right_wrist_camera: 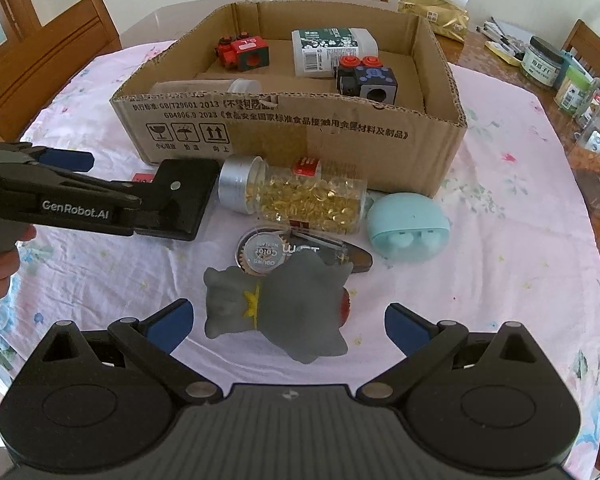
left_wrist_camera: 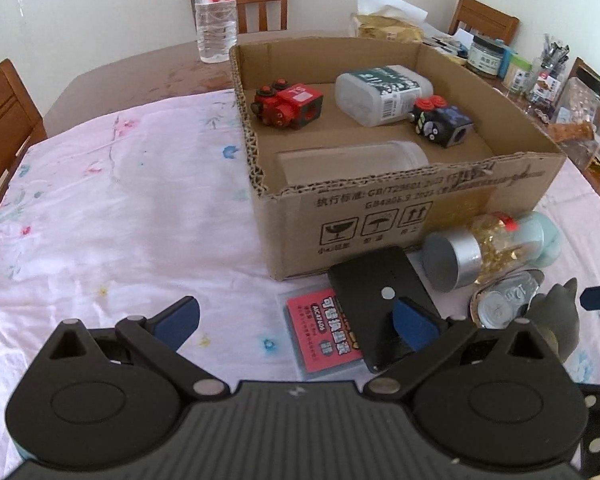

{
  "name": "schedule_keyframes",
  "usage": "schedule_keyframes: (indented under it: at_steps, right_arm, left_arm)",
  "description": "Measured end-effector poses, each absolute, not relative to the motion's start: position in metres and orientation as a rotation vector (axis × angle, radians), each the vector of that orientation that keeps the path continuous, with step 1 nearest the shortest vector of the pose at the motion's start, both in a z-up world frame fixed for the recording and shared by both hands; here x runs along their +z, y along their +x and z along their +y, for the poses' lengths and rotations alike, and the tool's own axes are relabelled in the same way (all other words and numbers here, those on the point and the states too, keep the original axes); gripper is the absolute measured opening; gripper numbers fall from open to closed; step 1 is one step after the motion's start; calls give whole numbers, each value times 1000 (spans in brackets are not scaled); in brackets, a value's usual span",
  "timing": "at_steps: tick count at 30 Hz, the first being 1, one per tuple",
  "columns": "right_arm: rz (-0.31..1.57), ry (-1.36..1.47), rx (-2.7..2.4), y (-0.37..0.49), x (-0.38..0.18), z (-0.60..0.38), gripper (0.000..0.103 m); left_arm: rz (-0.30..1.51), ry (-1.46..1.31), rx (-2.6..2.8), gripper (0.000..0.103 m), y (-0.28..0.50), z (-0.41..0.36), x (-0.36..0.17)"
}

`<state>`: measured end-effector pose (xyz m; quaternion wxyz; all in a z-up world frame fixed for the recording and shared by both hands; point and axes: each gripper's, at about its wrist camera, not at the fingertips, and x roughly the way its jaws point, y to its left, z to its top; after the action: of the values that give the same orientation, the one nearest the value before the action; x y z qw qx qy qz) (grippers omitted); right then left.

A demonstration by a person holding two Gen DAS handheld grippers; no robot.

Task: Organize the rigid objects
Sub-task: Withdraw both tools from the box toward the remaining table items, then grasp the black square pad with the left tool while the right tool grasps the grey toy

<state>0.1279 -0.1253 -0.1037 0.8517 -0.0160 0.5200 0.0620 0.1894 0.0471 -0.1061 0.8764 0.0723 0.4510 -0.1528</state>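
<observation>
A cardboard box [left_wrist_camera: 404, 216] [right_wrist_camera: 300, 136] holds a red toy block [left_wrist_camera: 288, 106], a white bottle [left_wrist_camera: 384, 92], a black toy block [left_wrist_camera: 440, 120] and a clear jar [left_wrist_camera: 352, 160]. In front of it lie a black flat box [left_wrist_camera: 384, 292] [right_wrist_camera: 184, 200], a red card pack [left_wrist_camera: 324, 332], a capsule bottle [right_wrist_camera: 296, 196], a correction tape [right_wrist_camera: 300, 254], a grey cat figure [right_wrist_camera: 284, 308] and a teal case [right_wrist_camera: 408, 228]. My left gripper [left_wrist_camera: 296, 320] is open, its right finger over the black box. My right gripper [right_wrist_camera: 288, 320] is open around the cat figure.
A water bottle [left_wrist_camera: 215, 12] stands behind the box. Jars and clutter [right_wrist_camera: 560, 72] fill the table's right side. Wooden chairs [right_wrist_camera: 52, 56] ring the table. A pink floral cloth [left_wrist_camera: 120, 200] covers the table.
</observation>
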Motion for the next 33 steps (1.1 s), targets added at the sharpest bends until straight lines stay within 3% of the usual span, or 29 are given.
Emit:
schedule_keyframes:
  at_steps: [9, 21, 24, 26, 29, 33]
  right_arm:
    - [1098, -53, 131, 132, -111, -120, 103]
    - [1096, -89, 92, 122, -132, -130, 103]
    - [1084, -91, 96, 119, -132, -130, 103]
    - [1081, -90, 95, 118, -132, -130, 103]
    - [1077, -90, 96, 118, -132, -131, 103]
    - [1073, -90, 96, 117, -132, -130, 103]
  left_arm:
    - [945, 178, -361, 103, 194, 15, -114]
    - [954, 177, -348, 102, 184, 45, -115]
    - [925, 213, -362, 96, 180, 40, -111]
    - [910, 232, -390, 81, 177, 36, -108]
    - [919, 230, -424, 69, 175, 32, -107]
    - [917, 216, -435, 63, 174, 30, -107]
